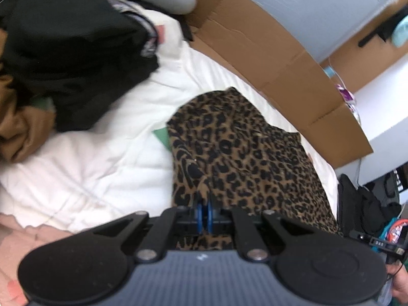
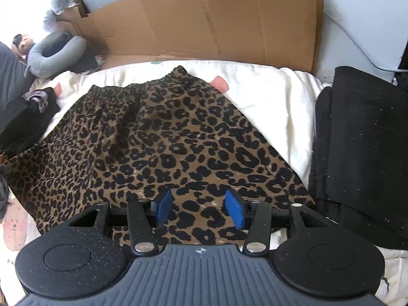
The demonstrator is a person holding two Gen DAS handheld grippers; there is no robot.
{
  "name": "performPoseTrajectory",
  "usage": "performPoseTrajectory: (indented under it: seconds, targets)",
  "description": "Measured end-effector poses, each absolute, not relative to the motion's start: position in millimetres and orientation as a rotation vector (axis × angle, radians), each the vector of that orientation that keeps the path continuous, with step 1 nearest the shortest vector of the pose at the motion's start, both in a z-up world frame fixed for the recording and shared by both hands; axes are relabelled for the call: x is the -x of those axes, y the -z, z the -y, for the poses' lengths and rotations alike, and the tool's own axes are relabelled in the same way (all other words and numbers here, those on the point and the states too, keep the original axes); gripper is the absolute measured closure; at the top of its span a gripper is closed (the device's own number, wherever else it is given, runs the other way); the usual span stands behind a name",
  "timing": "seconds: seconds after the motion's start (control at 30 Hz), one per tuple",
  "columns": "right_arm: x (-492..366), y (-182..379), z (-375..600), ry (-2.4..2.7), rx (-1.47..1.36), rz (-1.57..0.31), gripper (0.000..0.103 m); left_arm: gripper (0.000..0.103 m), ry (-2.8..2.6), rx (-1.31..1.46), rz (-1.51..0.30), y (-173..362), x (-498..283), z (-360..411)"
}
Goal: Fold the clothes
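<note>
The leopard skirt (image 2: pixel 158 140) lies spread on the bed (image 2: pixel 267 97), waistband away. The left gripper (image 1: pixel 203 214) pinches its edge; the right gripper (image 2: pixel 200 207) hovers half open over the near hem, gripping nothing.

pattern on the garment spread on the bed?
Leopard print: black spots on tan-brown. Clearest in the right wrist view.

bedroom at home: white duvet (image 2: pixel 267 97) on bed, clothes pile (image 1: pixel 63 51), cardboard (image 2: pixel 204 20), neck pillow (image 2: pixel 53 51).
</note>
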State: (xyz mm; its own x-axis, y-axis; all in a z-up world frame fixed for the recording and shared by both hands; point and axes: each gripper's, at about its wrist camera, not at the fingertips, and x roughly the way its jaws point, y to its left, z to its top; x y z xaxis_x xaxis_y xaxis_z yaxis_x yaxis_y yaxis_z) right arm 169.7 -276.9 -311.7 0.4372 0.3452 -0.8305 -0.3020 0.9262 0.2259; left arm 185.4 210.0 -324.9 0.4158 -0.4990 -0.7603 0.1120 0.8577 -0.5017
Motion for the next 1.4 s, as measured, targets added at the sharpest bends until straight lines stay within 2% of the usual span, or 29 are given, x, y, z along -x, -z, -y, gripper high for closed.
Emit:
performPoseTrajectory:
  seconds: [0.07, 0.33, 0.9, 1.4]
  targets:
    - [-168.5, 312.7, 277.8, -0.409, -0.056, -1.041, 0.046, 0.098, 0.408, 0.390, -1.093, 319.2, -188.5, -198.8]
    - [-163.6, 310.7, 280.9, -0.434, -0.106, -1.029, 0.014, 0.098, 0.453, 0.329, -1.109, 292.5, -203.2, -158.0]
    - [-166.1, 305.5, 269.0, -0.552, -0.202, -0.982, 0.013, 0.098, 0.641, 0.233, -1.173, 262.8, -217.0, -55.4]
    - [-170.2, 293.6, 232.3, -0.775, -0.195, -0.904, 0.014, 0.098, 0.805, 0.189, -1.204, 269.7, -223.2, 33.3]
